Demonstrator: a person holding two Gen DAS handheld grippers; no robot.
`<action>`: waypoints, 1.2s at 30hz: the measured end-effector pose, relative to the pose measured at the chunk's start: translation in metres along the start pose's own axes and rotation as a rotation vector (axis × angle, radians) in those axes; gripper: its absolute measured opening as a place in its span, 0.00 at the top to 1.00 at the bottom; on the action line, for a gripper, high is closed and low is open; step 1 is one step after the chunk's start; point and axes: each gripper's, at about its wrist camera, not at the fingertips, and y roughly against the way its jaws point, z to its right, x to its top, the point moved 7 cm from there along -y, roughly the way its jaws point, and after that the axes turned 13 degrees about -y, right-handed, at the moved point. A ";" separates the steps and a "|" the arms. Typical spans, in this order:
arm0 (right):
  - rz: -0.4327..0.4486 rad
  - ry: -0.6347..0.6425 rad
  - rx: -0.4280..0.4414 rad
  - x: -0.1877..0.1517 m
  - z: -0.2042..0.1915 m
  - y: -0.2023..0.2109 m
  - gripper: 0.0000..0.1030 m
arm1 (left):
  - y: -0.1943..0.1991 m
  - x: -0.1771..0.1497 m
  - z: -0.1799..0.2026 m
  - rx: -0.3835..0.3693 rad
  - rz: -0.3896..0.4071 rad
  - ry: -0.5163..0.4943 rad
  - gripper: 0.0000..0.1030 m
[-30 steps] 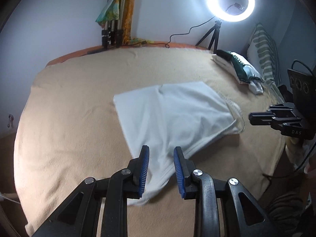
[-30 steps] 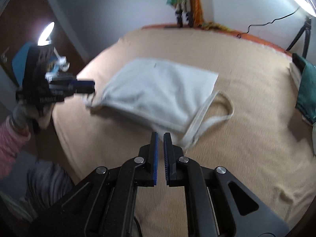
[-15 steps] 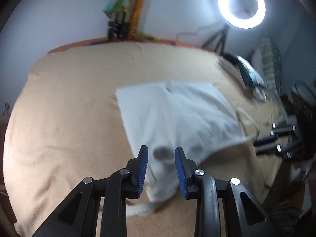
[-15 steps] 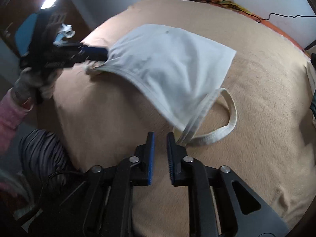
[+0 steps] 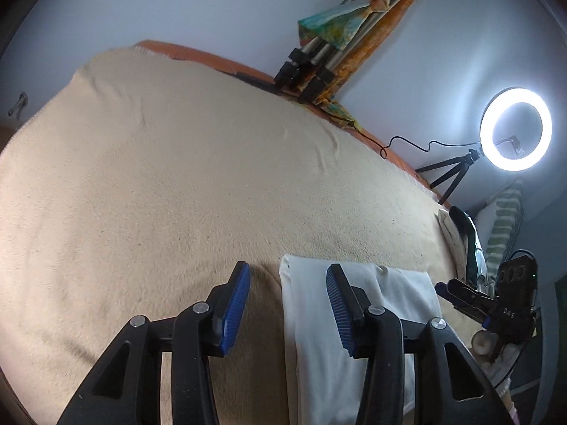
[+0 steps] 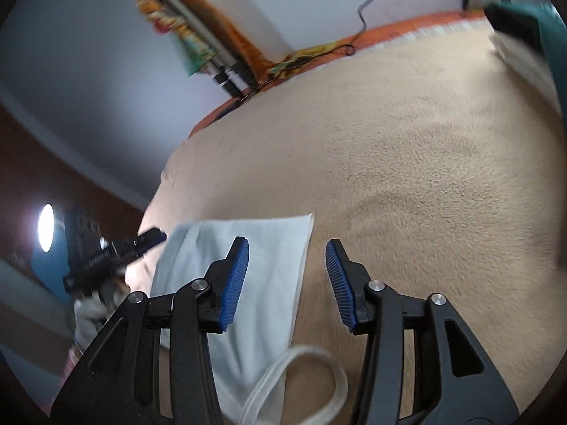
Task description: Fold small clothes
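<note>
While both your grippers gape empty, the white cotton garment (image 5: 312,304) runs toward six o'clock under your left gripper (image 5: 288,306), its strap loop (image 6: 304,382) nearer your right gripper (image 6: 287,283).

My garment (image 5: 358,304) is lying on the blanket (image 5: 177,184), under my left gripper (image 5: 287,304); the ring light (image 5: 515,128) is standing behind, right of the tripods (image 5: 312,67).
</note>
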 end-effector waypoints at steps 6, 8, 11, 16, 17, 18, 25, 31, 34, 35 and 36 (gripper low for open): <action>-0.018 -0.036 0.013 -0.004 -0.007 -0.017 0.55 | -0.013 0.002 0.000 -0.028 0.002 0.019 0.73; -0.030 -0.031 0.019 -0.003 -0.010 -0.018 0.73 | -0.013 0.001 0.002 -0.032 0.008 0.015 0.80; -0.038 -0.018 0.000 0.003 -0.010 -0.030 0.84 | -0.012 0.001 0.007 -0.013 0.016 -0.013 0.93; 0.001 0.031 -0.010 0.005 -0.017 -0.026 0.94 | -0.003 0.003 0.007 0.035 0.063 -0.026 1.00; 0.014 0.047 -0.020 0.005 -0.019 -0.025 0.95 | -0.003 0.003 0.007 0.042 0.068 -0.026 1.00; 0.019 0.056 -0.030 0.005 -0.020 -0.024 0.95 | -0.003 0.003 0.007 0.053 0.071 -0.028 1.00; 0.040 0.071 -0.123 0.009 -0.015 -0.031 0.96 | -0.007 0.002 0.007 0.109 0.056 -0.056 0.99; 0.087 0.140 -0.205 0.000 -0.023 -0.004 0.96 | 0.018 -0.002 0.015 0.158 0.063 -0.132 0.86; 0.052 0.275 -0.215 -0.021 -0.042 0.012 0.96 | 0.035 -0.014 0.037 0.153 0.043 -0.245 0.84; 0.023 0.304 -0.216 -0.028 -0.045 0.014 0.96 | 0.039 -0.022 0.044 0.150 0.025 -0.280 0.84; -0.009 0.331 -0.223 -0.037 -0.048 0.016 0.96 | 0.042 -0.030 0.051 0.143 0.007 -0.309 0.84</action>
